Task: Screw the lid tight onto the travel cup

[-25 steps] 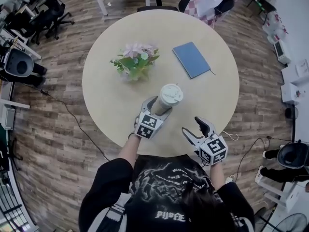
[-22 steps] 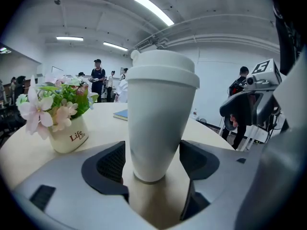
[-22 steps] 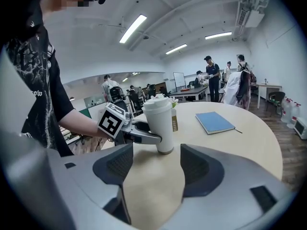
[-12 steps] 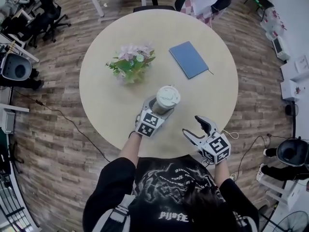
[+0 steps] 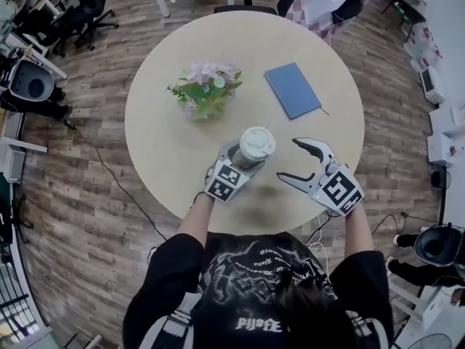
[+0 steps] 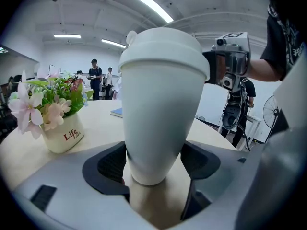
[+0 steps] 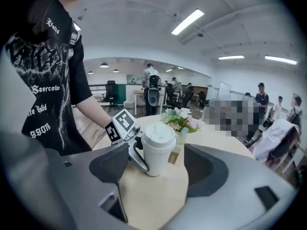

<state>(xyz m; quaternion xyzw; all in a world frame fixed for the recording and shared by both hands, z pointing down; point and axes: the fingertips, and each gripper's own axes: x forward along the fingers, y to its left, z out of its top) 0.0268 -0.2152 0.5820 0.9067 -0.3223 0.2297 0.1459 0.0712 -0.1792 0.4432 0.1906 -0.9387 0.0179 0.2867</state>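
Our left tool point(image 5: 238, 162) is clamped round the base of the travel cup point(image 6: 160, 109), which stands upright by the tabletop's point(image 5: 167, 129) near edge with its lid point(image 5: 257, 143) seated on top. Our right tool point(image 5: 287, 158) hovers near the cup, its jaws opening with nothing between them. We judge that tightening is about to start: the right tool must reach in, close on the lid's rim and twist while the left braces the cup.
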